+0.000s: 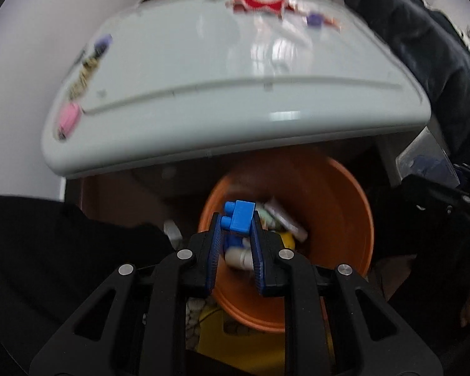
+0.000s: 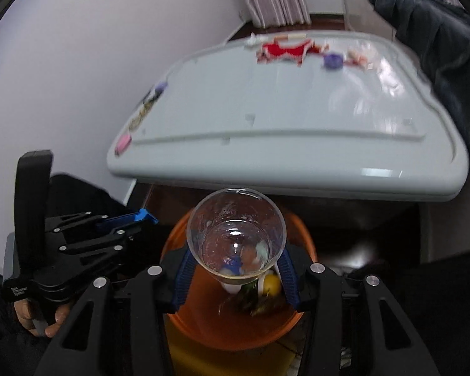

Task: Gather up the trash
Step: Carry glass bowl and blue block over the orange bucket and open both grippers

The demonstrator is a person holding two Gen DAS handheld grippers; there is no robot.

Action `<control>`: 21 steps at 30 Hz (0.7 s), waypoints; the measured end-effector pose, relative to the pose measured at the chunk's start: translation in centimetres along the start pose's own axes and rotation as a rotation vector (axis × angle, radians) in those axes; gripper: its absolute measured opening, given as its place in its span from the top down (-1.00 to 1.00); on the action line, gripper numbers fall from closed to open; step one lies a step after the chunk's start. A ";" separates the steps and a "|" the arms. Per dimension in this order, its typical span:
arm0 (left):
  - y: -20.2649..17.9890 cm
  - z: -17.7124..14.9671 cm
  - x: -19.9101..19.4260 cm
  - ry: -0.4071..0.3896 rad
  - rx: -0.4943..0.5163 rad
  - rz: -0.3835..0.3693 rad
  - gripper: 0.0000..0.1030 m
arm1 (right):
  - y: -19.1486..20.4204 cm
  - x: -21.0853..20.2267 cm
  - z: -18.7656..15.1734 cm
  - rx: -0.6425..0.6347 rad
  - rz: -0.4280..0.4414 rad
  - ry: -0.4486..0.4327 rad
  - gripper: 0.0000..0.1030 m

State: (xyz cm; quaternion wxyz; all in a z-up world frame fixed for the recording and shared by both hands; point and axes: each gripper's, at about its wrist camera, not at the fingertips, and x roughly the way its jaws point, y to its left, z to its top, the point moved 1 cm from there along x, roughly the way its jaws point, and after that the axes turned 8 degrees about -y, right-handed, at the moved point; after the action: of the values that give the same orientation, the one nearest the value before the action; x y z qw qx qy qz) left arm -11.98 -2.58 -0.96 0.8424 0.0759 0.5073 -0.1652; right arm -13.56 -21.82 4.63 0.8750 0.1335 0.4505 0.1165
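My left gripper (image 1: 236, 219) is shut on a blue toy brick (image 1: 238, 218) and holds it over the orange bin (image 1: 344, 219). The bin holds several bits of trash, among them a white wrapper (image 1: 283, 219) and a yellow piece (image 1: 287, 239). My right gripper (image 2: 235, 261) is shut on a clear plastic cup (image 2: 236, 235), its mouth facing the camera, above the same orange bin (image 2: 228, 329). The left gripper (image 2: 144, 216) with the blue brick (image 2: 142, 215) shows at the left of the right wrist view.
A white table (image 1: 203, 119) stands just beyond the bin. On it lie a red wrapper (image 2: 283, 50), a purple cap (image 2: 332, 60), a pink item (image 1: 68, 117) and other scraps along its left edge. A dark jacket (image 1: 423, 47) hangs at the right.
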 end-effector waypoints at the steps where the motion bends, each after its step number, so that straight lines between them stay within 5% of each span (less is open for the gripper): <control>1: -0.1 0.0 0.1 0.007 0.002 -0.010 0.65 | 0.1 0.5 -0.4 0.000 0.000 0.018 0.08; 4: -0.4 -0.1 0.2 0.015 0.015 -0.018 0.64 | 0.5 1.2 -0.8 -0.011 -0.003 0.047 0.05; 6: -0.3 -0.2 0.6 0.041 0.008 -0.026 0.45 | 0.3 1.3 -0.7 -0.018 -0.019 0.051 -0.46; 8: -0.2 0.1 1.4 0.074 -0.005 -0.012 -0.32 | -0.2 1.1 -0.6 -0.006 -0.034 0.037 -0.62; 14: 0.2 0.6 0.9 0.044 -0.004 -0.004 -0.33 | -1.9 0.6 0.5 0.035 -0.029 0.019 -0.61; 21: 0.4 6.4 -0.4 -0.025 0.031 -0.017 -0.33 | -5.1 -0.4 7.8 -0.004 -0.108 -0.083 -0.61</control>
State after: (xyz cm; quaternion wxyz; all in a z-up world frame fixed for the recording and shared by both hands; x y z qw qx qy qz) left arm -6.74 -4.00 2.40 0.8460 0.0825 0.4945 -0.1812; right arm -7.01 -27.77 7.57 0.8982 0.1120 0.4202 0.0642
